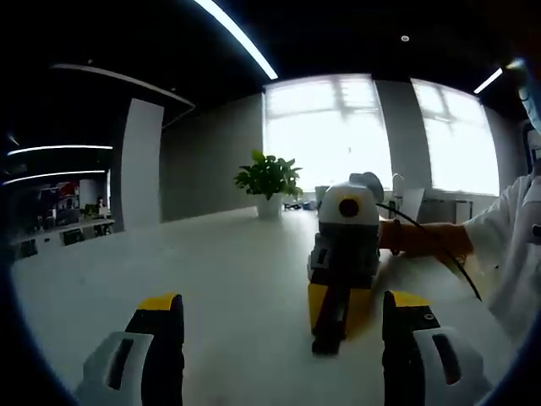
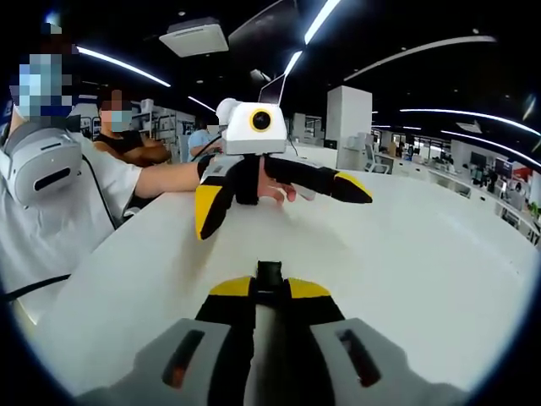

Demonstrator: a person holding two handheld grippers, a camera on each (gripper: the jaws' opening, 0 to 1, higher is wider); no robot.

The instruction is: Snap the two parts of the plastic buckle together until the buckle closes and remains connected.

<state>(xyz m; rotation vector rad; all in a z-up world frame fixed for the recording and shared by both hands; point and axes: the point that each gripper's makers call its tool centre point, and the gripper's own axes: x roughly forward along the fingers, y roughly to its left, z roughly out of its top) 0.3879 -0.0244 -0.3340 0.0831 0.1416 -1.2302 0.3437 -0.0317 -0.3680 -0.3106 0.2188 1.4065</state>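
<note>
The buckle part (image 2: 270, 277), a small dark piece, sits pinched between the yellow-tipped jaws of the right gripper (image 2: 270, 286) in the right gripper view, its end poking out past the tips. In the left gripper view the same gripper (image 1: 331, 326) comes in from the right, jaws clenched and angled down at the white table (image 1: 237, 279), with a dark piece (image 1: 326, 342) at its tips; whether that piece touches the tabletop is hard to tell.

The left gripper (image 1: 283, 317) hovers low over the table with its jaws released and spread wide, nothing between them. From the right gripper view it (image 2: 283, 203) faces the camera, held up by a person's hand (image 2: 275, 188), one jaw pointing down to the table and the other stretched sideways.

Around them: a potted plant (image 1: 269, 182) at the far end of the table in front of bright windows (image 1: 330, 131), a white pillar (image 1: 141, 165), and a person in a white sleeve (image 1: 507, 245). A seated person in a white shirt (image 2: 59, 211) shows at the edge of the right gripper view, partly cut off.

A second buckle half cannot be made out; the dark piece is too small to read its shape
</note>
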